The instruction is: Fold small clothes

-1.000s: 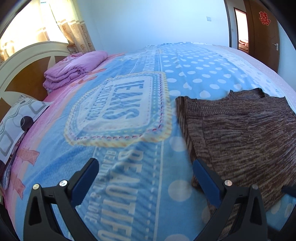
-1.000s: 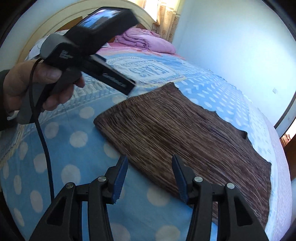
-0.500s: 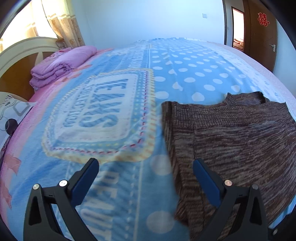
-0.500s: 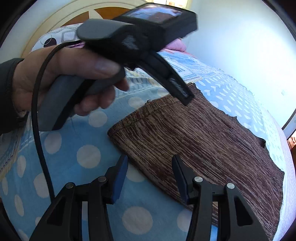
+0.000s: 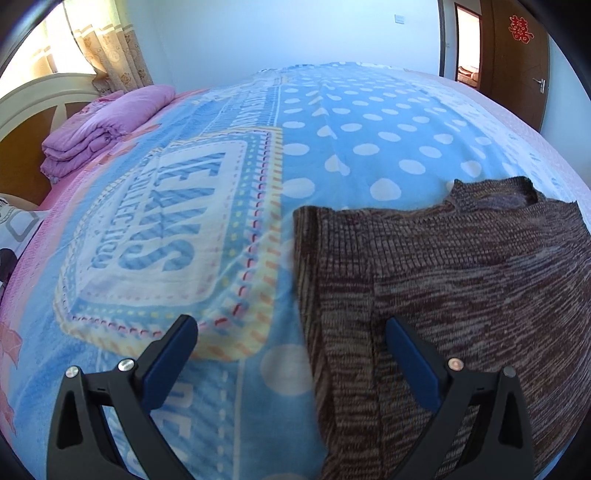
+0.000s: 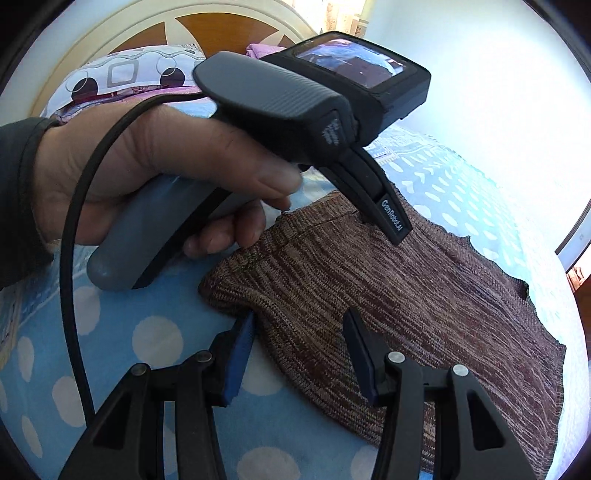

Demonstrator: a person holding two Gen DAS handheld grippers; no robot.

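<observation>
Garment: a brown marled knit sweater (image 5: 461, 280) lies flat on the blue polka-dot blanket (image 5: 369, 147) covering the bed, neckline toward the far side in the left wrist view, one side already turned in along a lengthwise crease.
Surroundings: a folded purple quilt (image 5: 99, 129) sits near the headboard (image 6: 221, 26), well apart from the sweater; a patterned pillow (image 6: 122, 77) lies by it.
Left gripper (image 5: 291, 365): jaws stand wide with nothing between the pads; they straddle the sweater's near side edge, one finger over the blanket, the other over the knit.
Left hand (image 6: 166, 173): seen from the right wrist camera, wrapped round the gripper handle, knuckles close to the sweater's corner.
Right gripper (image 6: 299, 354): fingers part-way open and empty; the left pad sits at the hem edge near the corner, the other above the knit. Whether either pad touches the cloth cannot be told.
Step in hand: judged from the poses, both grippers are lining up on one end of the sweater before a grasp; no fold of this end has begun.
Next move calls for: lowering each set of pads over a single edge, pinching all layers together, then lifting both corners evenly so the crease stays straight.
Risk: catching only the top layer would pull the earlier fold open.
</observation>
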